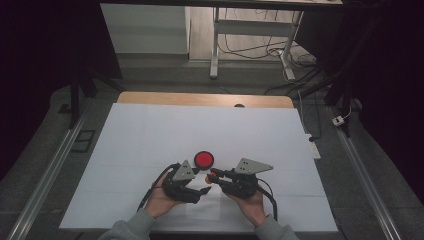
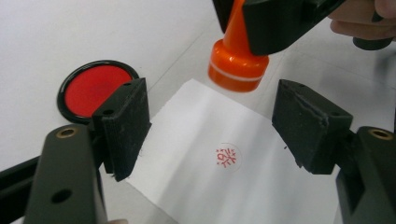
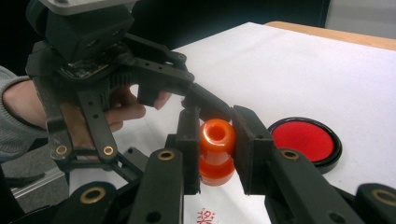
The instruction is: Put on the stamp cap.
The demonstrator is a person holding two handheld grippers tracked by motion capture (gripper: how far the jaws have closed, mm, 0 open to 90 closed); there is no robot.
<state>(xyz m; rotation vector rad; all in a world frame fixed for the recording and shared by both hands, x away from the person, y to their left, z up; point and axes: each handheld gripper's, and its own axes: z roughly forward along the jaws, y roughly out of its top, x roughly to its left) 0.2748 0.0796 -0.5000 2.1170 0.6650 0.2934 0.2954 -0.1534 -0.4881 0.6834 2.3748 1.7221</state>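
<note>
An orange stamp (image 1: 209, 176) with a knob handle hangs just above a small white paper sheet (image 1: 206, 204). My right gripper (image 1: 214, 175) is shut on its handle, and in the right gripper view the stamp (image 3: 216, 149) sits squeezed between the two jaws. A red stamped mark (image 2: 228, 157) shows on the paper (image 2: 196, 186), between the spread jaws of my left gripper (image 2: 212, 123), which is open and holds nothing. The stamp's base (image 2: 237, 65) hovers past the paper's far edge. A round red ink pad (image 1: 204, 159) in a black case lies on the table just behind both grippers.
A white cover (image 1: 150, 140) spreads over the table, and a strip of wooden tabletop (image 1: 205, 98) shows at its far edge. Desk legs and loose cables (image 1: 280, 50) stand on the floor beyond. Metal rails (image 1: 45, 175) run along both sides.
</note>
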